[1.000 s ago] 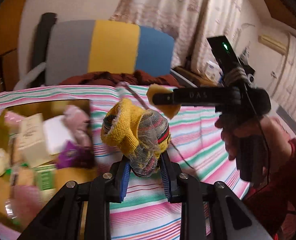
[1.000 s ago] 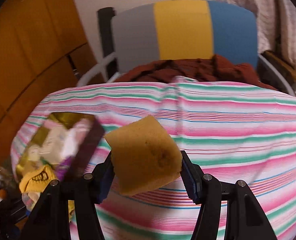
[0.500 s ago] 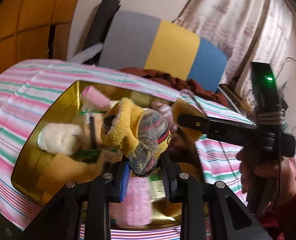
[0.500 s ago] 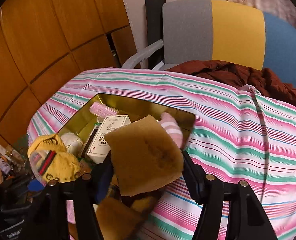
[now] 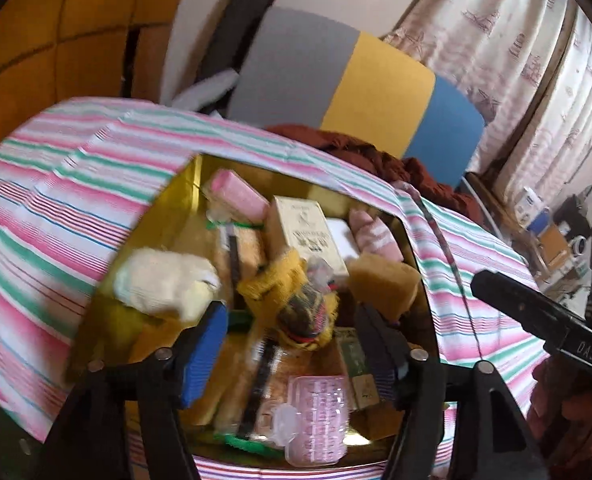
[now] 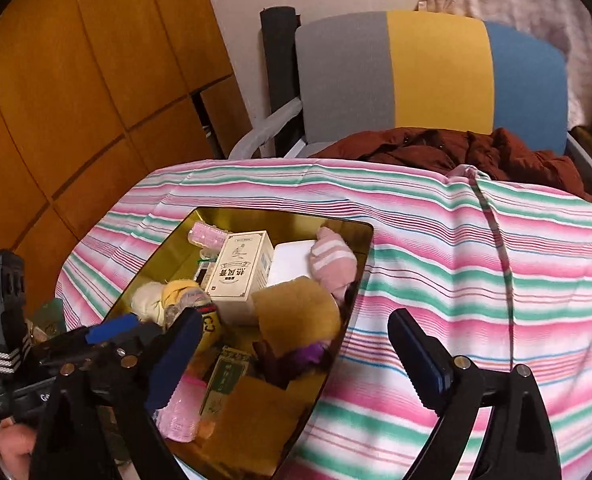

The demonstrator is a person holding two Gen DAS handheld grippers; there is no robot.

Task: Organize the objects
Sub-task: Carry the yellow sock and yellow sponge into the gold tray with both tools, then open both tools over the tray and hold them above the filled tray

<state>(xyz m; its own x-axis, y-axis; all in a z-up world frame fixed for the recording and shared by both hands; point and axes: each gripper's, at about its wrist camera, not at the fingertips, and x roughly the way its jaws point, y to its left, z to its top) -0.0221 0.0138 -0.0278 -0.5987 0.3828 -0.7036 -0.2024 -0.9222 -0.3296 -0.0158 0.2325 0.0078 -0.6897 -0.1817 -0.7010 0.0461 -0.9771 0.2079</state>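
A gold tin (image 5: 184, 200) (image 6: 256, 216) sits on the striped tablecloth, filled with several small items. My left gripper (image 5: 292, 344) hovers over it with its jaws opening. A yellow rolled sock (image 5: 292, 304) (image 6: 188, 296) shows blurred between the blue pads (image 5: 206, 356), which stand clear of it. My right gripper (image 6: 296, 360) hangs over the tin's right rim, its jaws also opening wide with nothing pressed between them. The tan sponge (image 6: 296, 316) (image 5: 384, 280) lies in the tin beyond the right gripper's jaws.
Also in the tin are a cream box (image 6: 240, 268), a pink striped sock (image 6: 336, 264), a white sock ball (image 5: 164, 280) and a pink blister pack (image 5: 316, 416). Behind the table stands a grey, yellow and blue chair (image 6: 432, 76) holding a dark red garment (image 6: 456, 148). Wooden panels (image 6: 76, 100) are on the left.
Both grippers swung left from the bare cloth to above the tin. The left jaws let go of the yellow sock. The right jaws released the sponge, which now lies in the tin.
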